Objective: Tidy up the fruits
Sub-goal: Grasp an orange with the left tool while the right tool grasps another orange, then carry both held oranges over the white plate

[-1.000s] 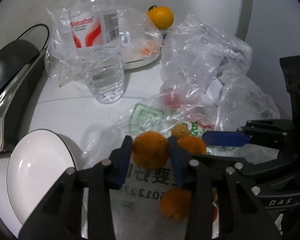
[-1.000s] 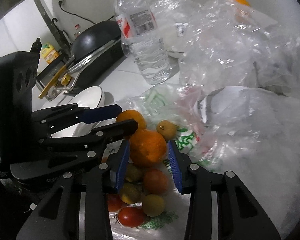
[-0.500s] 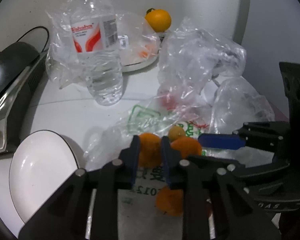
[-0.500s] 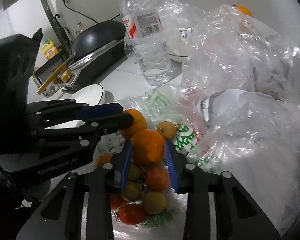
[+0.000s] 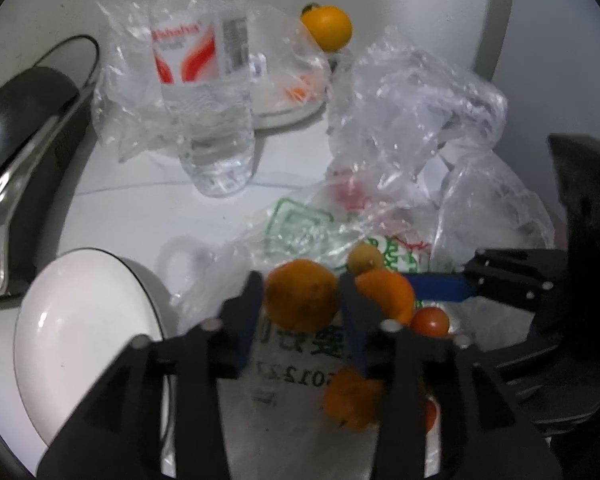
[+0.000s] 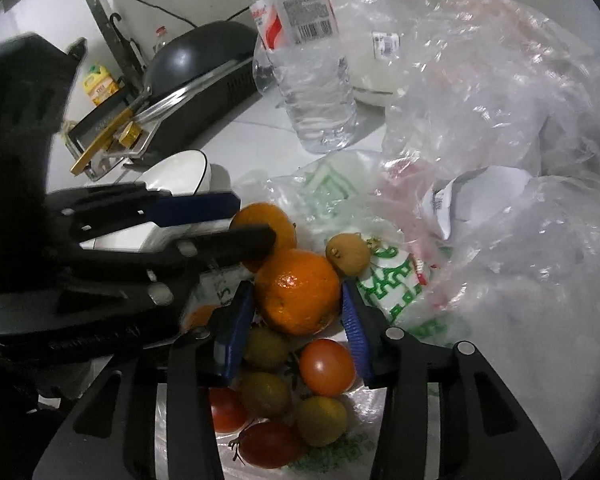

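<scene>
Over the fruit bag [image 6: 396,292], both grippers' fingers, just reopened, loosely bracket an orange each, apparently gripping neither.

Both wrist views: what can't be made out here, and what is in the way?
- Left wrist: the orange low in the pile is blurred and partly behind the left gripper.
- Left wrist: contents of the far plate are veiled by a clear bag.
- Right wrist: the white bowl is mostly hidden by the left gripper.
- Right wrist: the water bottle top is cut off by the edge.
</scene>
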`<state>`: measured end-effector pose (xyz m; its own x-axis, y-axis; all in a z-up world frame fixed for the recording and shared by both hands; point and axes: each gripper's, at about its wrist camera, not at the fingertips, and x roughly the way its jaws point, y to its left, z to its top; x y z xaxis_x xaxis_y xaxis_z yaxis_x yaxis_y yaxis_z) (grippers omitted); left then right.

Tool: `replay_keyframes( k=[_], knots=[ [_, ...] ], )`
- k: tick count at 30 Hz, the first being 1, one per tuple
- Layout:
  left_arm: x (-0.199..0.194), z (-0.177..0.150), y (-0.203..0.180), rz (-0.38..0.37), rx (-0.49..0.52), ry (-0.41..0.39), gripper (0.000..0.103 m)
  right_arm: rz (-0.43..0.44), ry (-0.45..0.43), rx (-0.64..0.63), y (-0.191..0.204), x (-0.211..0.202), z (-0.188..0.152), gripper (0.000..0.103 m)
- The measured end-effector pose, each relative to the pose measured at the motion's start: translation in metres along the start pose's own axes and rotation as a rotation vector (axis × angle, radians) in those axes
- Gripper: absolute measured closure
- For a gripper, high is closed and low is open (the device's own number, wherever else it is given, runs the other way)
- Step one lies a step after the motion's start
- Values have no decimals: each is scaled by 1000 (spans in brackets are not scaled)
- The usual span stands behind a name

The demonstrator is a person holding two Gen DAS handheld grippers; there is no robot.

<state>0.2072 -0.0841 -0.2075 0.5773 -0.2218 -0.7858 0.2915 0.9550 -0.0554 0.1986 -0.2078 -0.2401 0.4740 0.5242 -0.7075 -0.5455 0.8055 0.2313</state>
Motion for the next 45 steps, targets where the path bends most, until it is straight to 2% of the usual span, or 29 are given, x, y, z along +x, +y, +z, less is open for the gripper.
replay_keyframes(
  k=[2,10,12,16,30,45],
  knots=[
    [1,1,1,-7,-9,-2,51,-21,-13,0,-1,-5,-1,58],
    [20,4,-6,-6,27,28,50,-107,-50,4,-7,-27,-1,58],
    [21,3,-8,-6,35,19,57,-124,-58,8,-9,-31,0,58],
    [16,0,-13,-3,61,-2,58,-139,-73,16,-10,-38,1,58],
    [-50,-11,-10,-2,71,-126,58,-162,-113,-22,24,-54,7,58],
    [-97,-39,42,51,37,-175,58,-164,-126,-84,79,-40,19,58]
  ],
)
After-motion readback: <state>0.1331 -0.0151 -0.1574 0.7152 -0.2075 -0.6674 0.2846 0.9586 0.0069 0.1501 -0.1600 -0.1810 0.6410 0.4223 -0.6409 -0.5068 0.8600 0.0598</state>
